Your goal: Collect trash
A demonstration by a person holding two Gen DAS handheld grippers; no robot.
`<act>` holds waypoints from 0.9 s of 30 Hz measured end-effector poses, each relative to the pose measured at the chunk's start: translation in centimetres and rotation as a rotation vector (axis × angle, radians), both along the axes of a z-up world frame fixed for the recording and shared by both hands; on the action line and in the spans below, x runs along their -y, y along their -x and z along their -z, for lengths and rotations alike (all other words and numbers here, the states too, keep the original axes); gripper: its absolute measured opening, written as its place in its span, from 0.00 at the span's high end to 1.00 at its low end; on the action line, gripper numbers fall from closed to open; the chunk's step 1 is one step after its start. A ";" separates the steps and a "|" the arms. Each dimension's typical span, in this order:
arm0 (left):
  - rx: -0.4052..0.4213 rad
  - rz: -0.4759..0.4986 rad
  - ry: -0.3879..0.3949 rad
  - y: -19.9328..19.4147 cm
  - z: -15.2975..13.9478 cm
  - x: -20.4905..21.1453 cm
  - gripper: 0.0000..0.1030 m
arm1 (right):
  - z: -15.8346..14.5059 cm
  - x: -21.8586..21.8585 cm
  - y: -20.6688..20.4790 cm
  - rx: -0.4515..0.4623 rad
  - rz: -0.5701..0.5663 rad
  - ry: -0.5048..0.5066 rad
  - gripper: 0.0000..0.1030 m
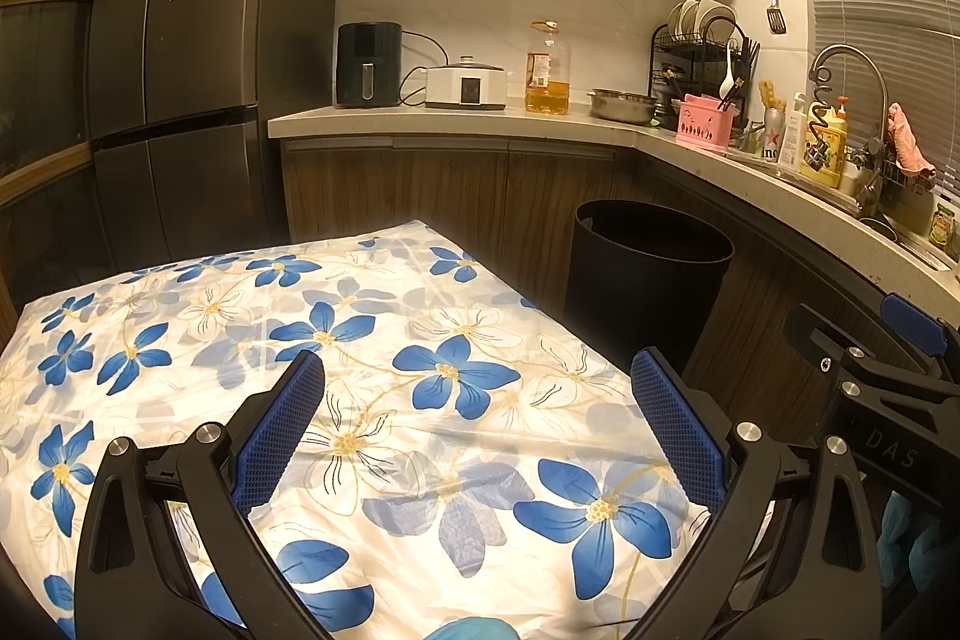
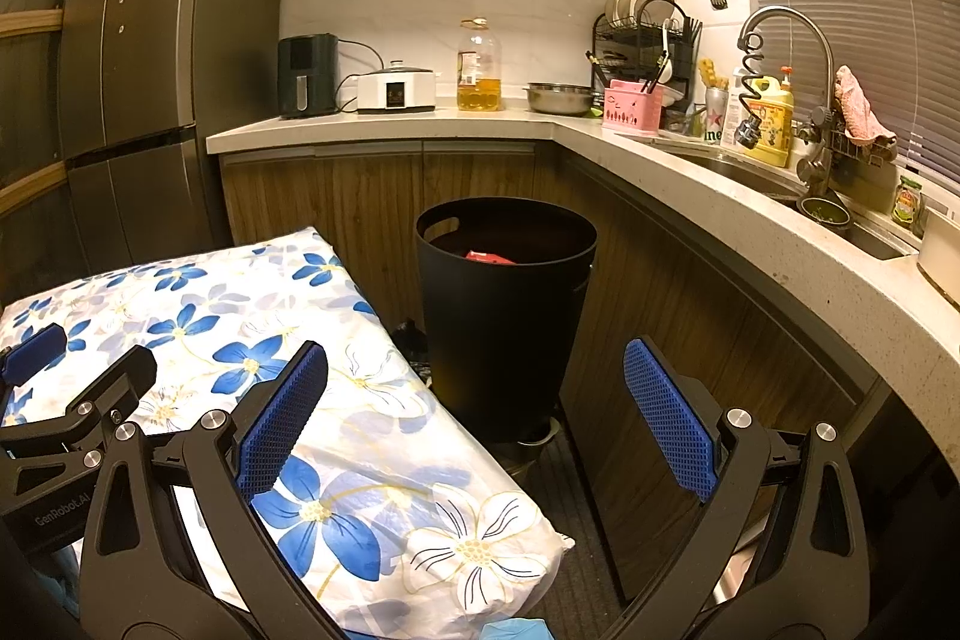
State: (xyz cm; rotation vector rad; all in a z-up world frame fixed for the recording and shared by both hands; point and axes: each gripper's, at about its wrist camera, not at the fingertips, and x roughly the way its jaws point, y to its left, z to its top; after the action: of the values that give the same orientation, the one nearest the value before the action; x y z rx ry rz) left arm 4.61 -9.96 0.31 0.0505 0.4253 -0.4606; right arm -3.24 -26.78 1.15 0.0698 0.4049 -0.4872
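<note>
Oil bottle [image 2: 479, 67], apparently half-full

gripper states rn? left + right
Left gripper: open, holding nothing, over the floral tablecloth.
Right gripper: open, holding nothing, facing the black bin.

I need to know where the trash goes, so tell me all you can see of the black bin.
The bin is a round, matt black tub, plastic-looking, tapering downward, with a handle slot near its rim. It stands upright and lidless on the floor between the table and the cabinets. Something red lies inside.
</note>
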 end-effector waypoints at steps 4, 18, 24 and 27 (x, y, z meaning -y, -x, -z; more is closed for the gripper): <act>0.001 0.003 -0.001 0.0 0.0 0.0 0.05 | -0.1 0.0 0.0 0.000 -0.001 0.000 0.05; 0.005 0.033 -0.031 -0.3 0.0 -0.3 0.06 | 0.1 0.1 0.1 0.000 0.003 0.002 0.05; 0.002 0.061 -0.032 -0.3 0.0 -0.3 0.13 | 0.0 0.1 0.2 0.001 0.009 0.000 0.05; 0.011 0.068 -0.044 -0.1 -0.1 0.0 0.14 | -0.1 0.1 0.2 0.001 0.013 0.000 0.05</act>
State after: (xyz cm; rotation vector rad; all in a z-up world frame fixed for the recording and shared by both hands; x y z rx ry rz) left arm 4.73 -9.98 0.41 0.1105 0.4244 -0.5179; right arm -3.41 -26.91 1.26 0.0731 0.4042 -0.4999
